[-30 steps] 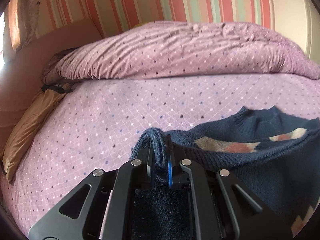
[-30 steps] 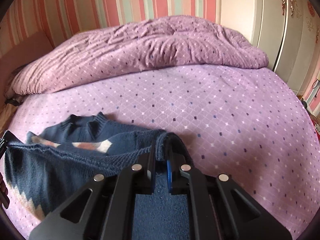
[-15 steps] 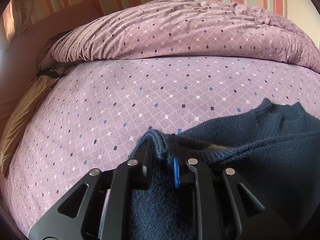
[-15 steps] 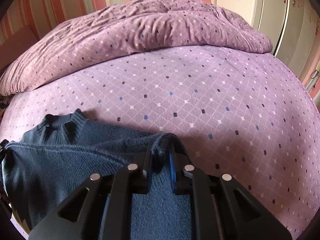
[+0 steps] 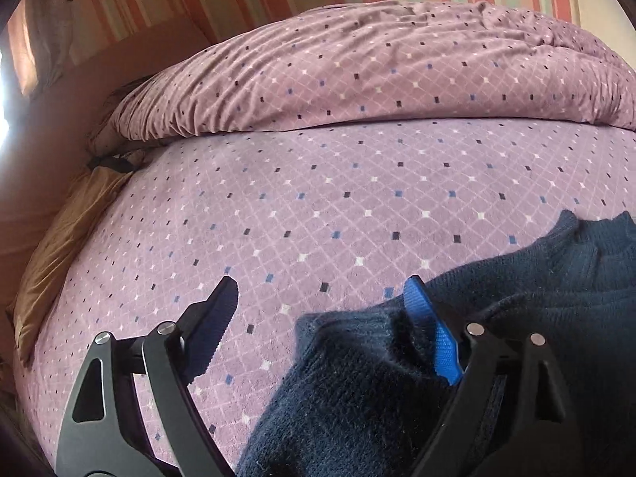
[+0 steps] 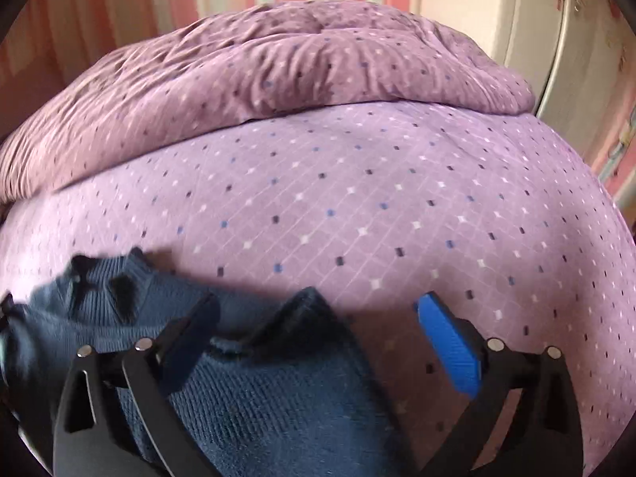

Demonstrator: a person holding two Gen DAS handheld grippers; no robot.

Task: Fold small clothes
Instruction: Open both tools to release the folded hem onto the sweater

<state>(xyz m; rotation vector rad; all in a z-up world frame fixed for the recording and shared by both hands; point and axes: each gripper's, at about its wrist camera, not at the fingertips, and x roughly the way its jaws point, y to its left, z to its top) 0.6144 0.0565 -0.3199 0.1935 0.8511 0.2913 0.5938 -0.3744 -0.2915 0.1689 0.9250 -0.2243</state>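
Two big things first: purple bedspread, then the navy knit sweater lying near its front edge. Soft, floppy, probably light; grab the ribbed edges. Left gripper and right gripper both spread wide, holding nothing.

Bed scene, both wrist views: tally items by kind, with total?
Navy sweater: 1
Purple bedspread: 1
Bunched purple duvet: 1
Tan pillow: 1
Claws: 2, left claw and right claw, both open
Total: 6
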